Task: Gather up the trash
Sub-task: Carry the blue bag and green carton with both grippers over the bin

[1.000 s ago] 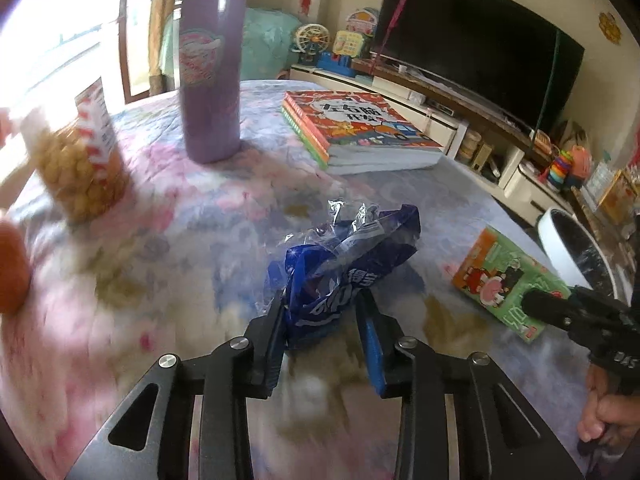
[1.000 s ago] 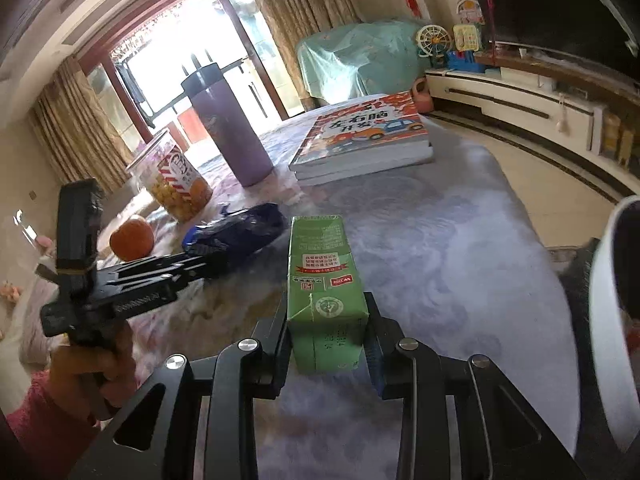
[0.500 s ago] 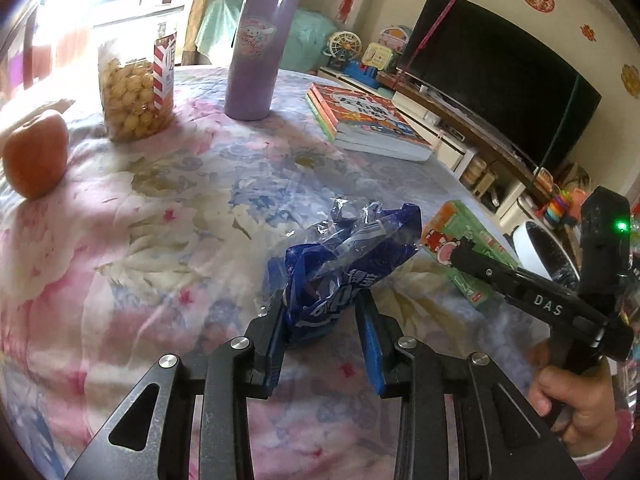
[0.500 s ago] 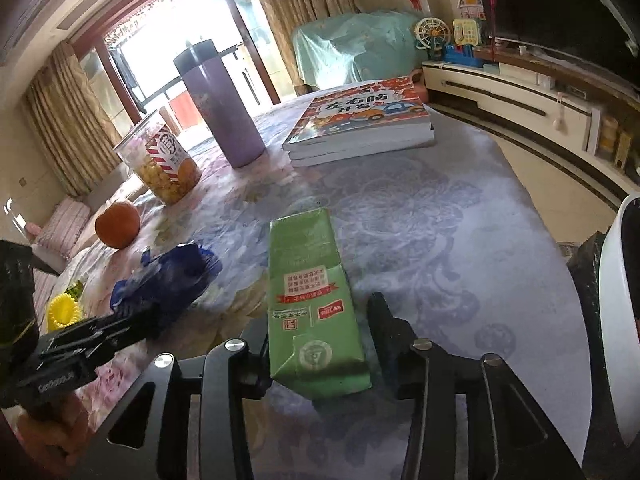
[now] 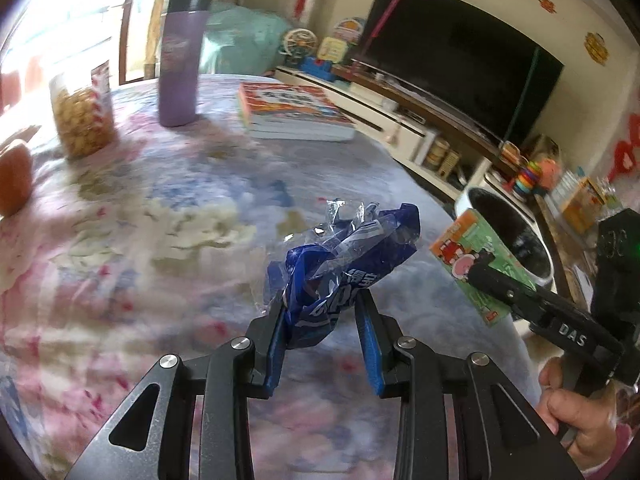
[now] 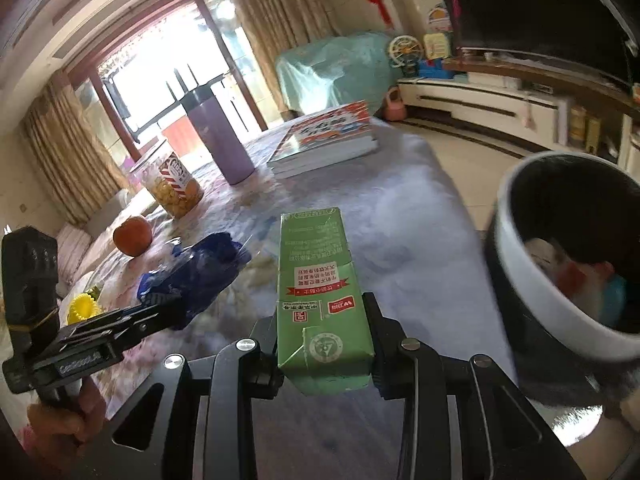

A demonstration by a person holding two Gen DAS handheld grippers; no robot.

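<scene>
Blue, crumpled plastic wrapper [image 5: 344, 264] with a clear, shiny torn end sits pinched in the left gripper [image 5: 324, 316] above the flowered bench [image 5: 140, 216]. Right gripper [image 6: 324, 344] clamps a green drink carton [image 6: 320, 296], printed face up, beside a white-rimmed bin [image 6: 560, 320].

The green carton's [image 6: 324, 304] lower end is hidden between the right gripper's [image 6: 325, 342] fingers. Right of that gripper, the bin [image 6: 560, 264] is cut off by the edge, its contents too blurred to identify.
</scene>
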